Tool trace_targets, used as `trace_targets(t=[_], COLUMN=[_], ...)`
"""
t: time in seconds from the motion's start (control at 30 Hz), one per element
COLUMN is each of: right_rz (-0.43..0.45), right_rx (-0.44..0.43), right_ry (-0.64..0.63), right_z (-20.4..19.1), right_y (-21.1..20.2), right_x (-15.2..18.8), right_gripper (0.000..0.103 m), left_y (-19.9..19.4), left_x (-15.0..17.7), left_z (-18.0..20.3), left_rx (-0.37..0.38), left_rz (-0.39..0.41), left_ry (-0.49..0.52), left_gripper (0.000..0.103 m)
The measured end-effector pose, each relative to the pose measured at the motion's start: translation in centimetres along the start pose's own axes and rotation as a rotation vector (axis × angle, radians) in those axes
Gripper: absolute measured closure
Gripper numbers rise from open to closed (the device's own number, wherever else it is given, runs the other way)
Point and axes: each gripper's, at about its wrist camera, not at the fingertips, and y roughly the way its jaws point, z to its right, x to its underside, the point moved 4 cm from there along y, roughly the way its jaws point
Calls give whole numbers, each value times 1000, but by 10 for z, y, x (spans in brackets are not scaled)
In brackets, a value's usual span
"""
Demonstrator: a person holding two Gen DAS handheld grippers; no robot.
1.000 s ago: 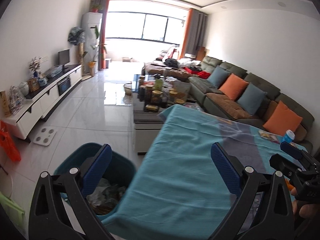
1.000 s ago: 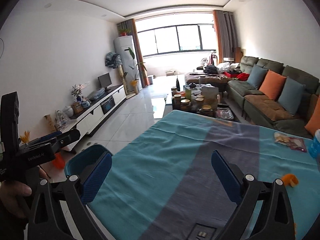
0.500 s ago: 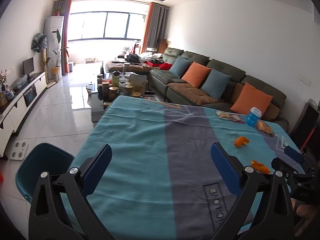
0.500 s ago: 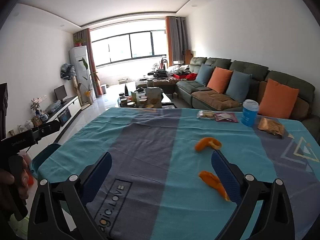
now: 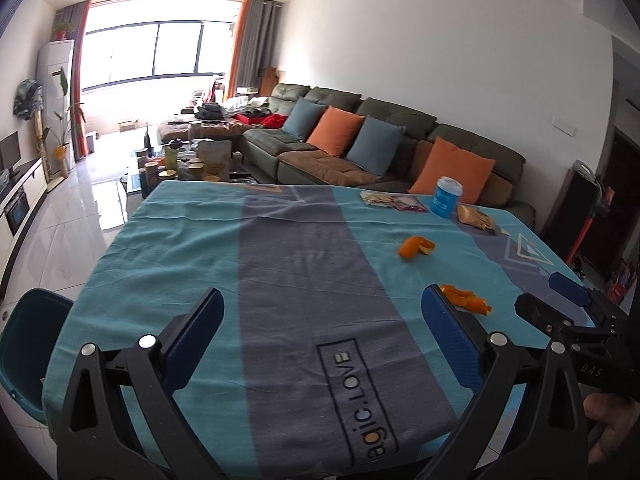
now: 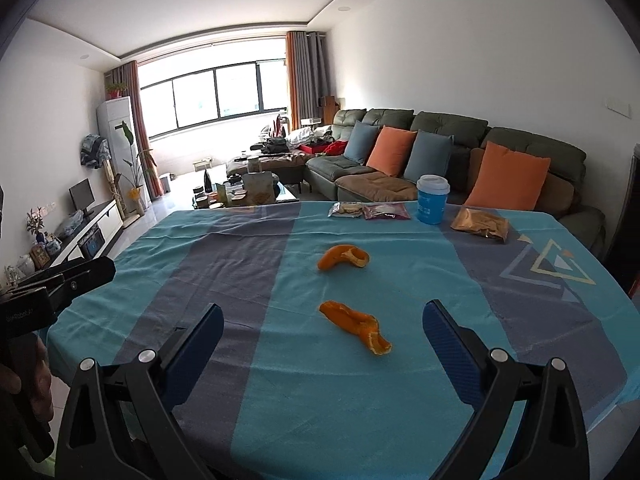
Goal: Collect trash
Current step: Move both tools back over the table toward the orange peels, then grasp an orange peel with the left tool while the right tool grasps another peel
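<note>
Two orange peels lie on the teal and grey tablecloth. The near peel [image 6: 356,326] lies just ahead of my open, empty right gripper [image 6: 323,316], between its fingers' line of sight. The far peel [image 6: 343,258] lies further back. In the left wrist view the near peel [image 5: 466,298] is beside the right fingertip of my open, empty left gripper [image 5: 323,308], and the far peel [image 5: 416,247] lies beyond. A teal trash bin [image 5: 24,344] stands on the floor at the table's left edge.
At the table's far side stand a blue cup [image 6: 431,204], two snack packets [image 6: 370,211] and a brown bag [image 6: 480,224]. A sofa with cushions [image 6: 440,152] is behind. A cluttered coffee table [image 5: 188,164] and TV cabinet [image 6: 80,236] lie to the left.
Both grippers have swung right, from the bin and the table's left edge to face the tabletop. The peels, cup and packets have come into view. Both stayed open.
</note>
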Motion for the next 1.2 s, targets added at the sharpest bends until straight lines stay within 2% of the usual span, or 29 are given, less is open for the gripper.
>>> trace_targets(t=[0.17, 0.43, 0.57, 0.7, 0.77, 0.87, 0.97, 1.03, 1.1, 1.2], right_rz=[-2, -90, -147, -198, -226, -254, -275, -284, -288, -297], right_rx=[46, 29, 16, 3, -14, -25, -49, -57, -67, -84], right_ry=[23, 65, 94, 113, 124, 129, 141, 143, 146, 138], right_z=[16, 33, 41, 48, 50, 52, 53, 54, 55, 55], right_y=[-2, 33, 54, 75, 83, 92, 97, 100, 102, 104], right_x=[3, 13, 19, 23, 25, 27, 31, 32, 33, 33], right_gripper=[7, 7, 19, 26, 40, 48, 63, 68, 80, 86], left_y=[16, 56, 92, 139, 159, 188, 214, 230, 246, 259], left_x=[0, -24, -34, -38, -38, -39, -36, -34, -32, -29], left_z=[19, 32, 44, 64, 75, 90, 105, 110, 115, 119], left_rx=[29, 57, 101, 160, 176, 193, 215, 210, 220, 213], left_rz=[-9, -33, -86, -155, -175, -215, -262, -289, -337, -355], left_ry=[57, 91, 100, 113, 129, 154, 180, 194, 191, 202], left_gripper=[6, 6, 6, 6, 6, 6, 6, 6, 6, 6])
